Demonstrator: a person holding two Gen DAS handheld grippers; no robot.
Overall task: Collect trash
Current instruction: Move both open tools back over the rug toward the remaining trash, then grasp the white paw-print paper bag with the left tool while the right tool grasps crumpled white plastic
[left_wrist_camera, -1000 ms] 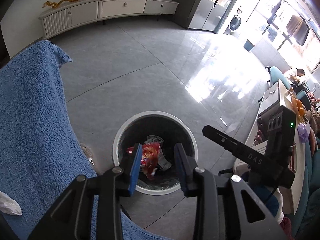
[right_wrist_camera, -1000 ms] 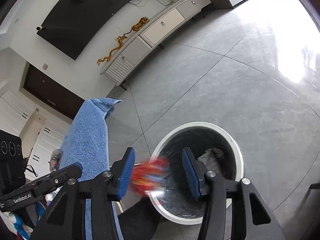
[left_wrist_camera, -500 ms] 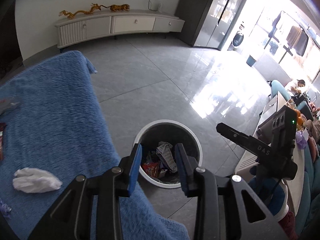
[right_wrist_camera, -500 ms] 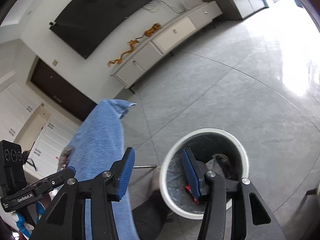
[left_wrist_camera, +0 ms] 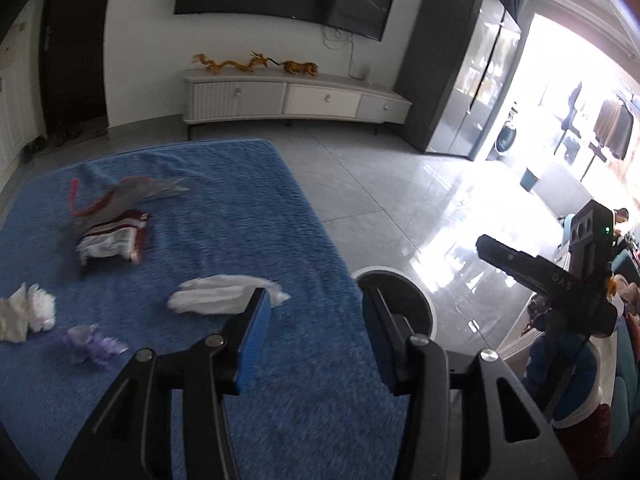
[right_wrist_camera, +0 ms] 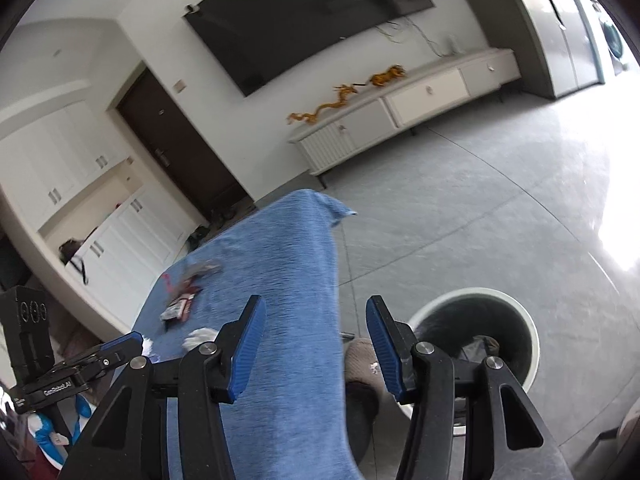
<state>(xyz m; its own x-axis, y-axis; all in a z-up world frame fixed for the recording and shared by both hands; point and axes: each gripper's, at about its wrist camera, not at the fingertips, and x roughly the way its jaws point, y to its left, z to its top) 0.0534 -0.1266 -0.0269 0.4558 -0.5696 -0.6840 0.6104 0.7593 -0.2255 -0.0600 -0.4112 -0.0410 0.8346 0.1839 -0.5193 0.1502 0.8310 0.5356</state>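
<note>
Looking down the left gripper [left_wrist_camera: 314, 334], I am seeing its jaws opening with nothing between them, above the blue cloth [left_wrist_camera: 240, 208]. A white tissue [left_wrist_camera: 224, 296] is lying just beyond its left pad, at eleven o'clock. The right gripper [right_wrist_camera: 316, 350] is standing spread and empty. The trash bin [right_wrist_camera: 516, 312] is sitting at its three o'clock, on the floor.
</note>
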